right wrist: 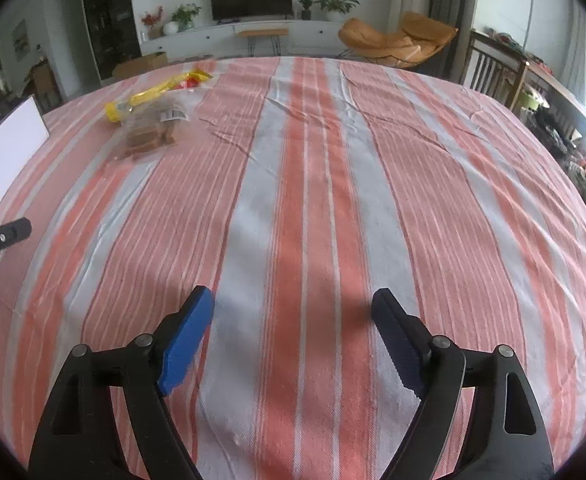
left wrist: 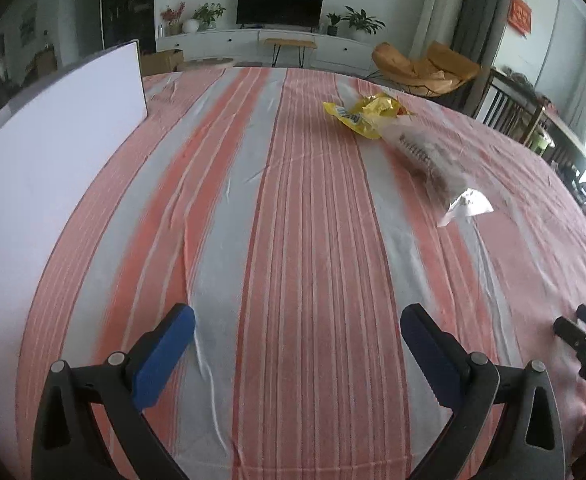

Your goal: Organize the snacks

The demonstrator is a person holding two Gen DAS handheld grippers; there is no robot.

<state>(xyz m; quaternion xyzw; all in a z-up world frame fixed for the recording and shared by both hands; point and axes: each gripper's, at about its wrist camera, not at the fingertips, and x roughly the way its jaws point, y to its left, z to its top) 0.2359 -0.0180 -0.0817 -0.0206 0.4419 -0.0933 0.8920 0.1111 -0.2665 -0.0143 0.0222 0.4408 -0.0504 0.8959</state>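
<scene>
Snacks, a yellow packet [left wrist: 367, 114] and a clear bag of biscuits [left wrist: 429, 160], lie upper right on the tabletop [left wrist: 293, 220]; light, crinkly, crushable, so we'd pinch a sealed edge, both grippers' fingers [left wrist: 165, 356] spread empty.

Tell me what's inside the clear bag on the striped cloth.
The clear bag shows stacked brown biscuit-like pieces and bears a white barcode label. Its far end overlaps the yellow packet.
</scene>
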